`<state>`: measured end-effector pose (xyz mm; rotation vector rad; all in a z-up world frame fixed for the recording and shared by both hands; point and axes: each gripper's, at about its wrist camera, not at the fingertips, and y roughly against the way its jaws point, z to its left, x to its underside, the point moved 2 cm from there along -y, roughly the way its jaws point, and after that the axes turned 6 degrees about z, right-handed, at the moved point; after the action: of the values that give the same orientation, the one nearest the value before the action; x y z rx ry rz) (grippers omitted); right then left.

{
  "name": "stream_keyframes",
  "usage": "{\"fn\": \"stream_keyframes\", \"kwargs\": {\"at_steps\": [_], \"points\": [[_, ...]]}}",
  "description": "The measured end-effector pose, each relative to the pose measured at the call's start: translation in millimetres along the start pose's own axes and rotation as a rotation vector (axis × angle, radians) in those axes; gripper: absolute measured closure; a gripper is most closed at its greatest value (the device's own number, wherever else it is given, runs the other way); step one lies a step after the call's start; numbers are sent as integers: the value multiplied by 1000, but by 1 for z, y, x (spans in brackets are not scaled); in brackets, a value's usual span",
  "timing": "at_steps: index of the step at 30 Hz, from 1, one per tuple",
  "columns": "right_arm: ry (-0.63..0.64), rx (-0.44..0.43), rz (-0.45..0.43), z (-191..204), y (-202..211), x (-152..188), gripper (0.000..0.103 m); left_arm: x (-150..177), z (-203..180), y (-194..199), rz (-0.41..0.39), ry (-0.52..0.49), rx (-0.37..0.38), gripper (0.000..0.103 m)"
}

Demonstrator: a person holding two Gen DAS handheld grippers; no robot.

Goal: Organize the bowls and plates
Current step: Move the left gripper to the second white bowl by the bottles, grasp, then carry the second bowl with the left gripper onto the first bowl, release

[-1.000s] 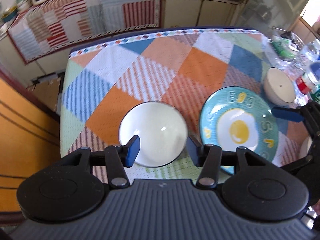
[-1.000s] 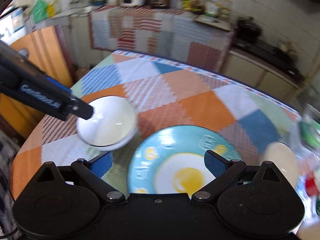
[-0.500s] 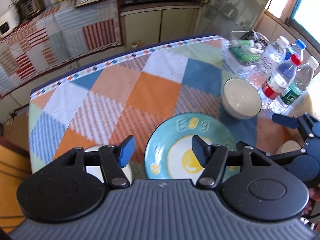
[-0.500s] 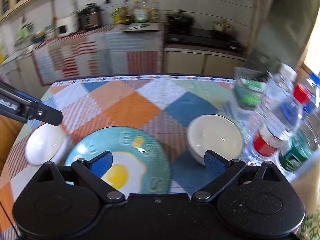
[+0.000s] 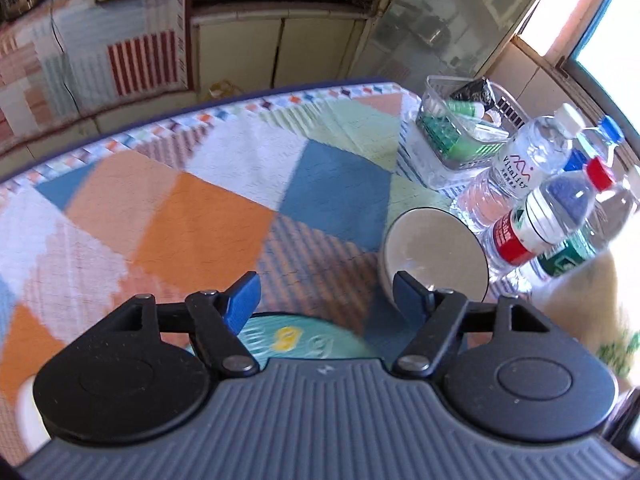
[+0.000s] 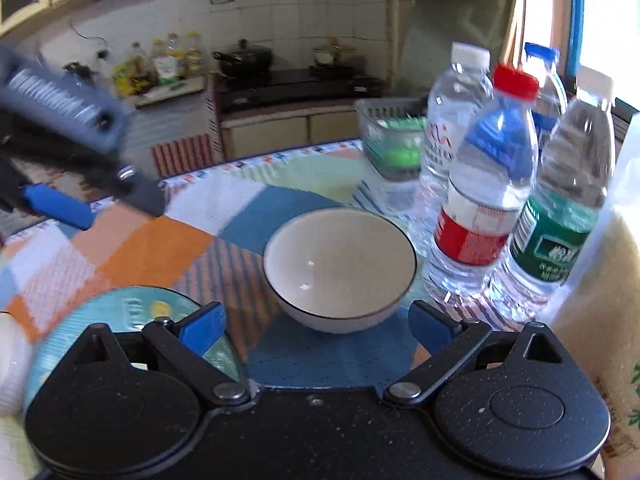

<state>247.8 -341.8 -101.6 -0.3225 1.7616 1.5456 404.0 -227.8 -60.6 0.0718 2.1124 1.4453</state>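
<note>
Bowl (image 6: 339, 268), white w/ thin dark rim, upright on the checked tablecloth (image 6: 132, 248): my R gripper (image 6: 318, 330) sits just short of it, jaws wide apart, nothing between them, bowl centred in the gap but not touched. Same bowl in L wrist view (image 5: 434, 256), past the right-hand finger of my L gripper (image 5: 326, 296); L jaws also spread wide, holding nothing.

Plate, teal w/ fried-egg print (image 6: 132, 320): flat on cloth, left of bowl, partly under R gripper's left finger in view. In L view only its far edge shows (image 5: 296, 336), below and between the L fingers.

Second white dish (image 6: 10, 360): sliver at far left edge of R view, beside the teal plate; shape can't tell. Pale sliver at L view's lower left (image 5: 30, 416) too, can't tell what it is.

Water bottles, 4 pcs, upright, clustered right of bowl, close to it: red-cap (image 6: 488, 184), white-cap (image 6: 454, 120), blue-cap (image 6: 546, 92), green-label (image 6: 560, 216).

Clear basket w/ green items (image 5: 460, 128): behind bottles, near far table edge.

L gripper also seen from R cam, upper left, blurred (image 6: 80, 184), well above the cloth.

Bkgd: stove w/ black pot (image 6: 244, 60), cabinets.
</note>
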Motion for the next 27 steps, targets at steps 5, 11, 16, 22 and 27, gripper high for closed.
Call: {"fn": "stream_keyframes", "kwargs": {"at_steps": [5,11,16,22,27], "points": [[-75,15,-7,-12,-27,2,3,-3,-14,-41,4,43,30,31],[-135,-31,54,-22,-59,-1,3,-6,-31,-72,4,8,6,34],[-169,-56,63,-29,-78,0,3,-3,-33,-91,93,54,53,43],[-169,-95,44,-30,-87,0,3,-4,-37,-103,77,44,49,76],[-144,-86,26,-28,-97,-2,2,-4,-36,-107,102,49,79,94]]}}
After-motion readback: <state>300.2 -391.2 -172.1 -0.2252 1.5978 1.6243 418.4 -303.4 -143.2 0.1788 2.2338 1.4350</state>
